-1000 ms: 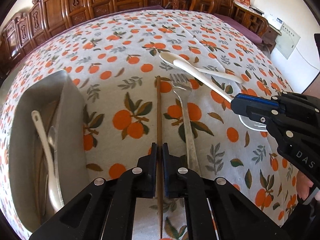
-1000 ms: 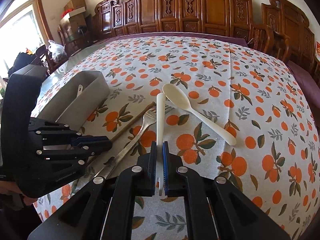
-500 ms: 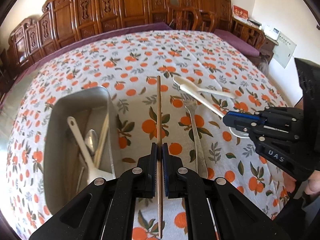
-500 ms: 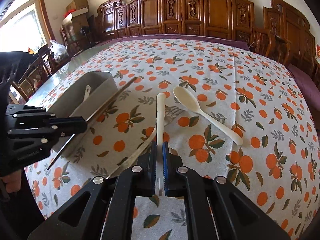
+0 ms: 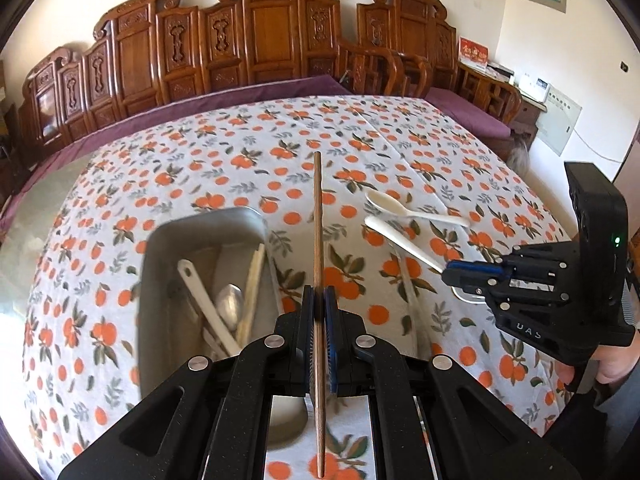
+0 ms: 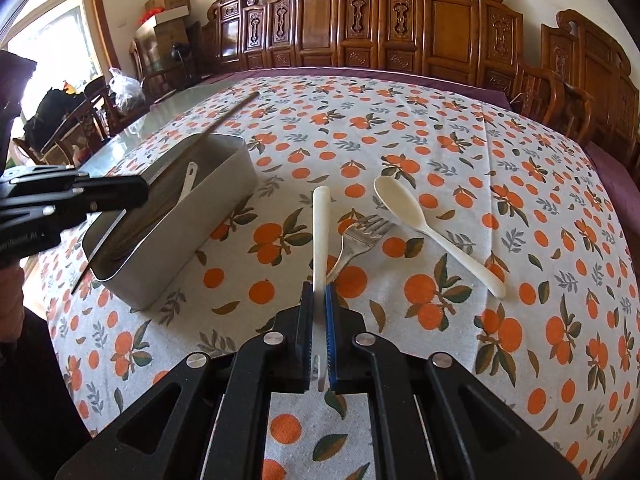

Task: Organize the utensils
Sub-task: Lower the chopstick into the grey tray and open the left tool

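Left wrist: tool [image 5: 319, 312] has lifted chopstick [image 5: 318, 240] toward tray [image 5: 160, 240].

The metal tray [image 6: 176, 216] stands on the table [image 6: 520, 200], and inside it lie a spoon [image 5: 230, 304] and some chopsticks [image 5: 252, 284]. To the right of the tray, on the table, lie a fork [image 6: 360, 240] and, further right, a ladle-shaped spoon [image 6: 436, 232]. Behind the tray, past the table edge, stands a row of chairs [image 6: 400, 28].
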